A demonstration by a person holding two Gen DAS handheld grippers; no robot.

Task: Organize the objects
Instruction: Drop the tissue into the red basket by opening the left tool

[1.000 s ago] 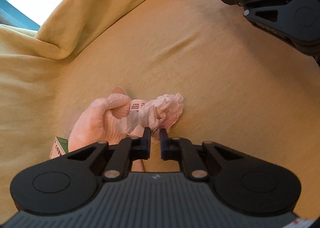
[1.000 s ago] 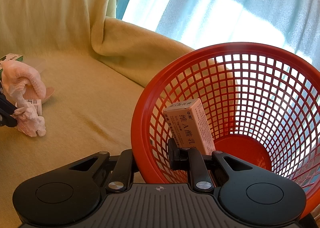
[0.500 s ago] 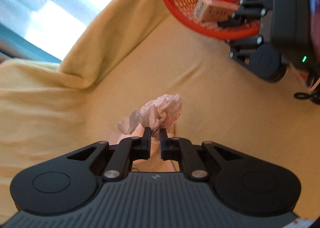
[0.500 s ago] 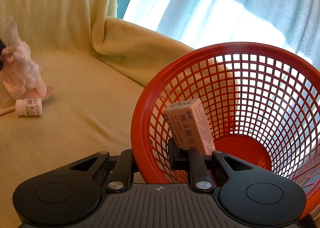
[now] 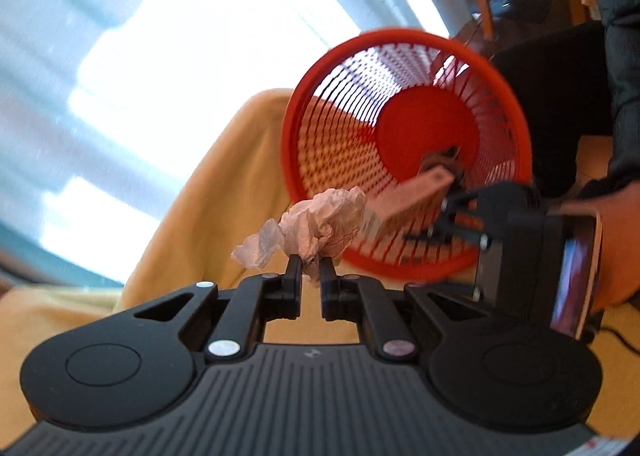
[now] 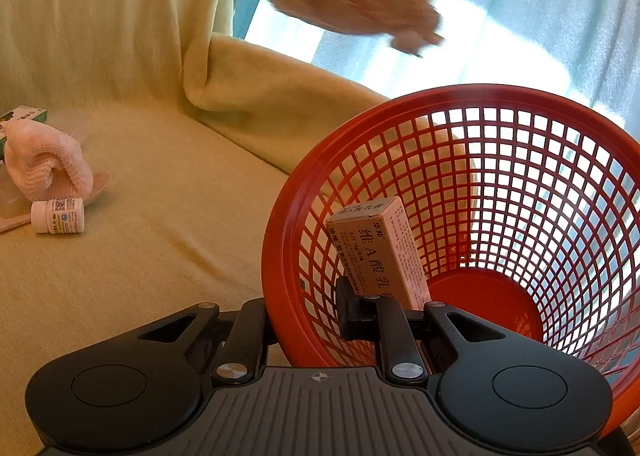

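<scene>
Covering nearly everything in both views was the yellow-blanketed sofa (image 6: 160, 256), with a bright curtained window (image 5: 120, 55) behind it. You held the red mesh basket (image 6: 500, 103) tilted on its side above the seat; your right gripper (image 6: 308, 312) was clamped on its rim, one finger outside the wall and one inside. A tan medicine box (image 6: 380, 252) leaned inside the basket against the lower wall, just beyond that inner finger. Your left gripper (image 5: 310, 272) was closed on a crumpled white paper wad (image 5: 320, 223), held in the air in front of the basket's mouth. Off to the left on the seat lay a pink knitted glove (image 6: 44, 163), with a small white bottle (image 6: 58, 215) on its side just beside it, and a green box (image 6: 24, 115) behind.
</scene>
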